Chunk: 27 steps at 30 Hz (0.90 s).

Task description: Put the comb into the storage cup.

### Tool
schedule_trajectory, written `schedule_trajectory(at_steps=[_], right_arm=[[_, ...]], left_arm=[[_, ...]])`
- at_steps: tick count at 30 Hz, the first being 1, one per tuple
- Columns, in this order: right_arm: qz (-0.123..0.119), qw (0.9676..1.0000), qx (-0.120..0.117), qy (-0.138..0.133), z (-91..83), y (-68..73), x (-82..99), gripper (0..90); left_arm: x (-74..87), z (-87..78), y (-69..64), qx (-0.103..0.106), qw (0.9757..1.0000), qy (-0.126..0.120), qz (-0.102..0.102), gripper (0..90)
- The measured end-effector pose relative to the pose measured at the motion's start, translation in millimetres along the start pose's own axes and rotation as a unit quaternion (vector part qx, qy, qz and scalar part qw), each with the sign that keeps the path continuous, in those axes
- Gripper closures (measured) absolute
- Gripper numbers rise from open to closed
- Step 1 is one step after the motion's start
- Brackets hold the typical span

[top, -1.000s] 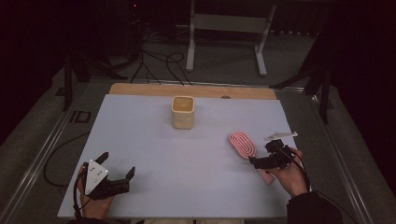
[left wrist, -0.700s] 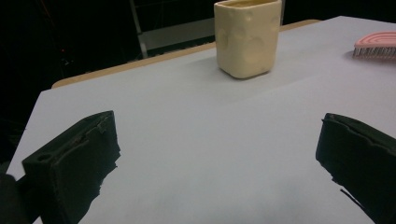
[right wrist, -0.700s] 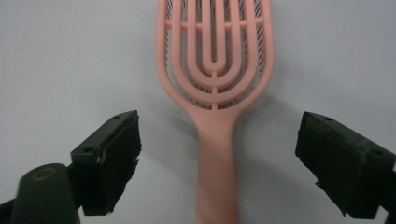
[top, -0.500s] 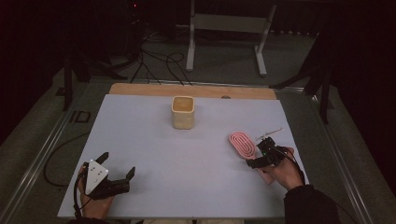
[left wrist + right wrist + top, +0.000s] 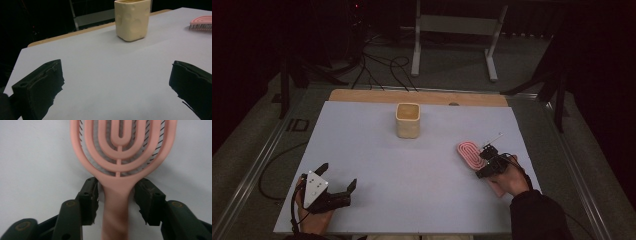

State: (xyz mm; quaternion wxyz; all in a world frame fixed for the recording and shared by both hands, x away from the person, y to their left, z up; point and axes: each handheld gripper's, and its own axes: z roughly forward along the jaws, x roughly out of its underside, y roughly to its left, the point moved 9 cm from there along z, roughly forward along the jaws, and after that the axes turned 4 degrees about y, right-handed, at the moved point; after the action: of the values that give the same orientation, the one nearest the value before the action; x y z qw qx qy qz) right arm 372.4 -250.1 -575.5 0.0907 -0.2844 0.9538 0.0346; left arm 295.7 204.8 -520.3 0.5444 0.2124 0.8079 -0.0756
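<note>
A pink vented hairbrush (image 5: 468, 152) lies flat on the right side of the pale sheet, bristles down. In the right gripper view its handle (image 5: 117, 215) runs straight between my right gripper's (image 5: 116, 195) two jaws. Those jaws have just been closing and stand close on either side of the handle, with a thin gap still showing on each side. In the high view the right gripper (image 5: 484, 161) sits low at the brush's near end. My left gripper (image 5: 337, 176) rests at the near left, open wide and empty (image 5: 117, 82). The brush (image 5: 201, 23) also peeks in at that view's right edge.
A cream square cup (image 5: 407, 120) stands upright at the middle back of the sheet (image 5: 412, 190), also ahead of the left gripper (image 5: 132, 20). A wooden strip (image 5: 362, 96) edges the table's far side. A metal stand and cables lie on the floor beyond.
The right hand has come down and leftward to the brush handle, and its jaws have narrowed around it. The left gripper, brush and cup have stayed put.
</note>
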Motion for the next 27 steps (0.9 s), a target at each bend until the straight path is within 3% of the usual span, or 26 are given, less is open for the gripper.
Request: schedule_trajectory(at_steps=[13, 27], right_arm=[[-0.008, 0.9998, 0.011, 0.014, 2.5, 2.2, -1.7, 64.2], [-0.010, 0.9998, 0.015, -0.009, 1.6, 2.1, -1.8, 69.0]], left_arm=[[0.3, 0.7, -0.8, -0.002, 1.0000, 0.003, 0.004, 0.1], [0.9, 1.0, -0.6, -0.003, 1.0000, 0.005, 0.005, 0.1]])
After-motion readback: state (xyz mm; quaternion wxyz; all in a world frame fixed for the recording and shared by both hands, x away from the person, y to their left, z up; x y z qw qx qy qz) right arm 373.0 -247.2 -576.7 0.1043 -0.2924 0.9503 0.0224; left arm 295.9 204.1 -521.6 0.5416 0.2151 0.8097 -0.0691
